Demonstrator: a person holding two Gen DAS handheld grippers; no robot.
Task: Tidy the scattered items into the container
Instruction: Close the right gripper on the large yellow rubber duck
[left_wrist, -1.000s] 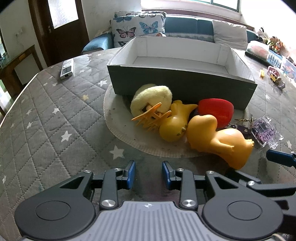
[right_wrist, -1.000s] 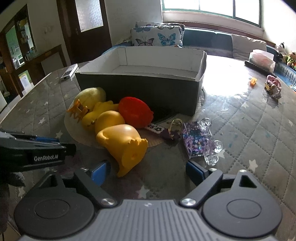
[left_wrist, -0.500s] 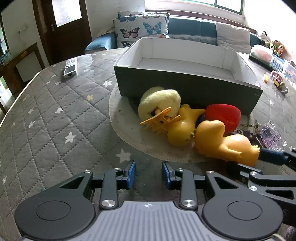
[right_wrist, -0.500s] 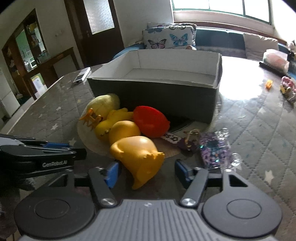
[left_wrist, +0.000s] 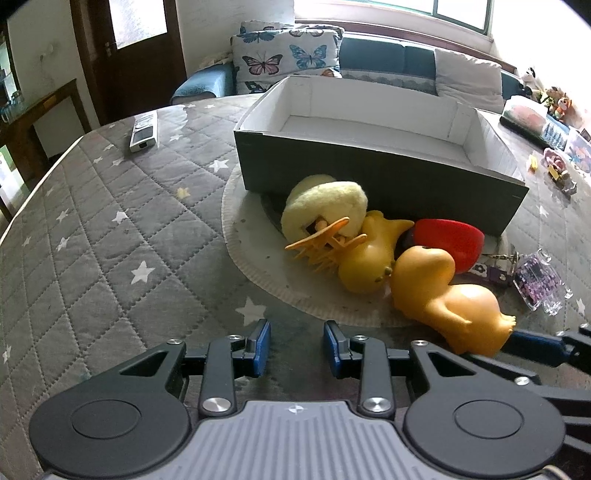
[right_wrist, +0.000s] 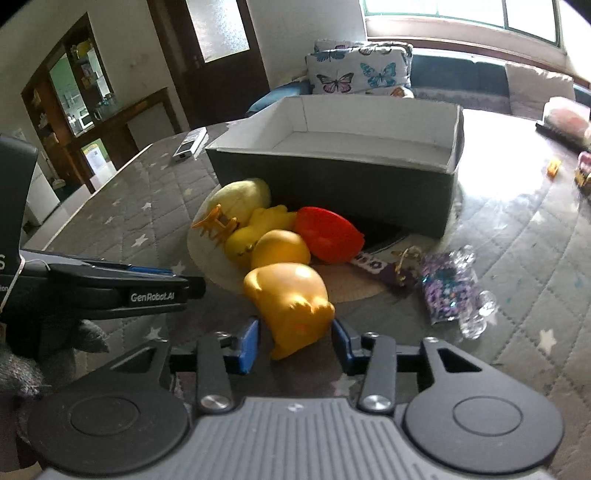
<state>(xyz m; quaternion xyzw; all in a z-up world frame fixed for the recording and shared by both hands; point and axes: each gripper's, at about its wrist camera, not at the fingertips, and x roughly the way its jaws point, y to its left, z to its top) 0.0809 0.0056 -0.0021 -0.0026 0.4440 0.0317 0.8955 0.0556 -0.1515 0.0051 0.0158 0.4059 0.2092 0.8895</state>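
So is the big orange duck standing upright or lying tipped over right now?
Tipped over. The orange duck lies on its side, head toward the box, its base between the right gripper's open fingers.

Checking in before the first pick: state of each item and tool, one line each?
Box: open-topped, nothing visible inside.
Big yellow duck: lying on its side, tail end between right tool's fingers.
Right tool: open around duck, not clamped.
Left tool: open, holding nothing.
Orange hair claw: closed, leaning on plush.
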